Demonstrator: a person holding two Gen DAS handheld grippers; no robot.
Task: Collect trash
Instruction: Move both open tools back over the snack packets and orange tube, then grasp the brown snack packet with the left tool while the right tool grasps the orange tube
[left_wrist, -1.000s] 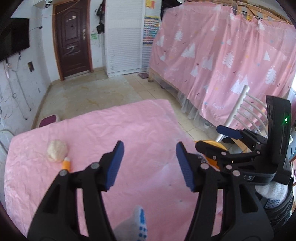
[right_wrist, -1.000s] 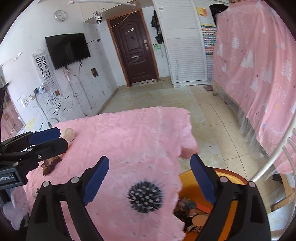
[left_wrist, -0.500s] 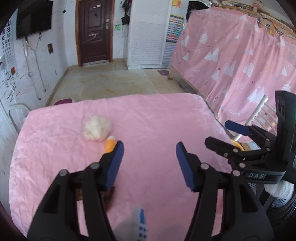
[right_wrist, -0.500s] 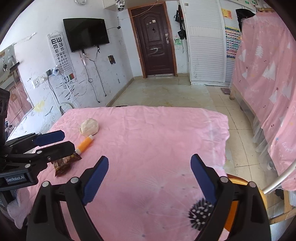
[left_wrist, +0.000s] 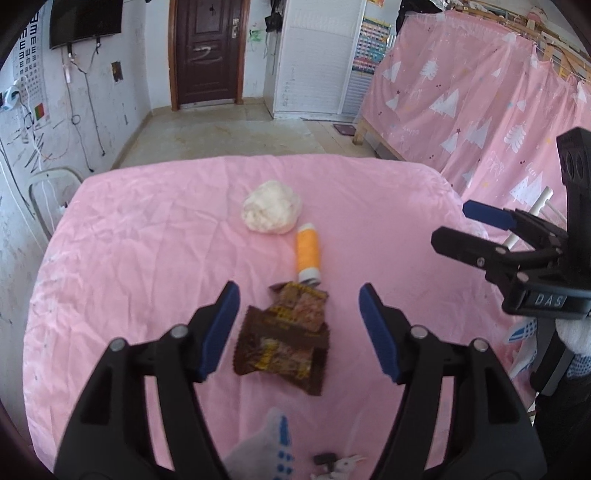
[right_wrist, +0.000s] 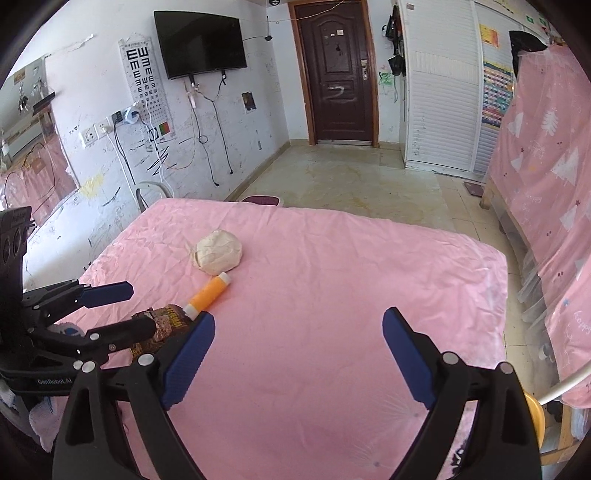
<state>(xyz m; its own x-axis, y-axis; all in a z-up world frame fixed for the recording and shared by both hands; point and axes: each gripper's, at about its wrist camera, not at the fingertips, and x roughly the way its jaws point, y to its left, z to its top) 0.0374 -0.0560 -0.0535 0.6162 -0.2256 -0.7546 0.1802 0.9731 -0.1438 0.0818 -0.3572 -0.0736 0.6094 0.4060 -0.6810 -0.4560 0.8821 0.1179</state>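
On the pink-covered table (left_wrist: 147, 258) lie brown snack wrappers (left_wrist: 286, 338), an orange tube with a white cap (left_wrist: 307, 254) and a crumpled white paper ball (left_wrist: 270, 212). My left gripper (left_wrist: 297, 321) is open and empty, hovering over the wrappers, which sit between its blue pads. My right gripper (right_wrist: 295, 354) is open and empty over the table's middle. In the right wrist view the paper ball (right_wrist: 218, 252), the tube (right_wrist: 207, 295) and the wrappers (right_wrist: 162, 325) lie to the left, the wrappers partly hidden by the left gripper.
An orange bin (right_wrist: 533, 410) shows just past the table's right edge, beside a white chair rail (right_wrist: 565, 384). A pink curtain (left_wrist: 480, 99) hangs to the right. A white chair (left_wrist: 48, 192) stands at the table's far left.
Both grippers swung left across the table, away from the orange bin. The wrappers, tube and paper ball came into the centre of the left view. Both grippers stayed open.
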